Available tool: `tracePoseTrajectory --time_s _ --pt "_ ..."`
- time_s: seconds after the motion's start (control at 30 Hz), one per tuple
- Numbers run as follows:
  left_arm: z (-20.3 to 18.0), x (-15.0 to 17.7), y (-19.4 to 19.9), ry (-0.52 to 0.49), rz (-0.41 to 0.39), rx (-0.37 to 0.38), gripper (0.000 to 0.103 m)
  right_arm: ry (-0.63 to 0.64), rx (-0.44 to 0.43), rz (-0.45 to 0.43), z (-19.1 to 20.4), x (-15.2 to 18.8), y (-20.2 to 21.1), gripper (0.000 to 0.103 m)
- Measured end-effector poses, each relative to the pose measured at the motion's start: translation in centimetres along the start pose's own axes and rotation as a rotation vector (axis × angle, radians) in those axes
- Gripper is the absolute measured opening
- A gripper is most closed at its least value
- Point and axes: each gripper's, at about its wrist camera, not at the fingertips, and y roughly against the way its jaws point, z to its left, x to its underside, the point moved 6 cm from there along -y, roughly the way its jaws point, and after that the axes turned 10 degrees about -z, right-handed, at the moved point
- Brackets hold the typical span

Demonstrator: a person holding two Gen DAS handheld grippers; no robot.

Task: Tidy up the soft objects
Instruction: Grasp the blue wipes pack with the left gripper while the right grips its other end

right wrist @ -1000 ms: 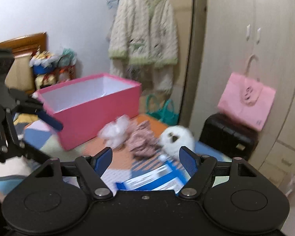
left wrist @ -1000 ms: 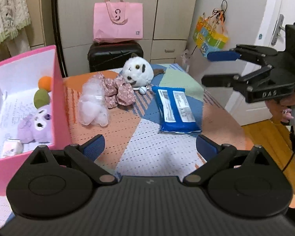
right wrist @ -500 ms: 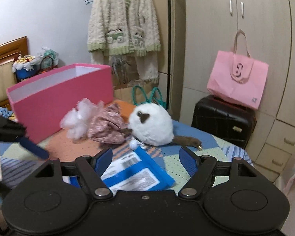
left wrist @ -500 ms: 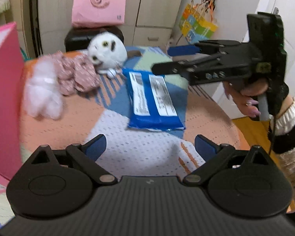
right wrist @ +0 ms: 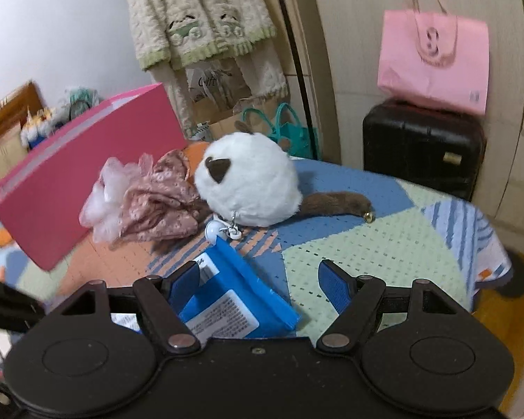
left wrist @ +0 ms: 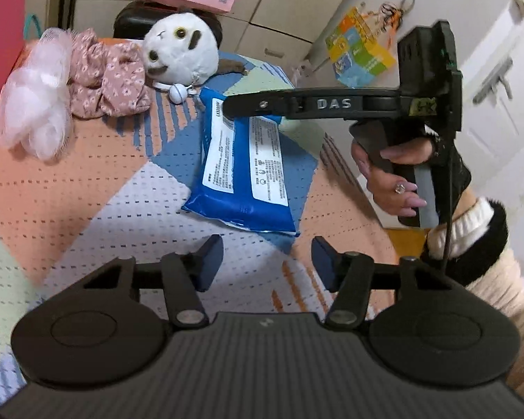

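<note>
A blue wipes pack (left wrist: 242,171) lies flat on the patchwork table cover, with a white plush cat (left wrist: 180,52), a pink floral cloth (left wrist: 106,82) and a white mesh puff (left wrist: 35,101) behind it. My left gripper (left wrist: 267,262) is open and empty, just in front of the pack's near edge. My right gripper (right wrist: 258,279) is open over the pack's far end (right wrist: 241,296), its jaws either side of the pack's corner. The plush cat (right wrist: 249,185) lies just beyond it. The pink box (right wrist: 84,181) stands at the left.
A black suitcase (right wrist: 422,146) with a pink bag (right wrist: 436,63) on top stands behind the table against the wardrobe. A cardigan (right wrist: 202,21) hangs at the back. The table's right edge (right wrist: 489,241) drops to the wooden floor.
My left gripper has turned right and moved closer to the blue pack, and the pink box has slid nearly out of its view. My right gripper has dropped low over the pack's far end.
</note>
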Motion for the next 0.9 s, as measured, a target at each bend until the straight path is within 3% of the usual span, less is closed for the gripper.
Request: tracePoseTrajectory --time_s 0.07,0.23,0.3,0.33,0.47,0.67,0.9 --pt "0.1 0.0 0.0 0.019 -0.009 0.001 0.051 -0.038 -0.018 -0.008 -0.5 0.0 0.1 0.076" --pt "-0.2 0.2 -0.3 0.022 -0.023 -0.003 0.049 -0.088 -0.086 -0.013 -0.7 0.8 0.8 0.050" --pt "0.4 -0.3 -0.7 0.056 -0.041 -0.019 0.032 -0.108 -0.094 -0.017 -0.8 0.9 1.0 0.045" --pt "0.8 -0.4 -0.8 0.064 -0.047 -0.027 0.029 -0.123 -0.095 -0.015 -0.7 1.0 1.2 0.040" --pt "1.6 -1.0 -1.0 0.103 -0.054 -0.043 0.022 -0.106 -0.050 0.003 0.2 1.3 2.3 0.039" --pt "0.8 -1.0 -0.9 -0.031 -0.095 -0.150 0.022 -0.111 -0.017 0.055 0.6 2.6 3.9 0.044" --pt "1.7 -2.0 -1.3 0.005 -0.108 -0.168 0.026 -0.083 0.003 0.059 0.7 3.5 4.5 0.046"
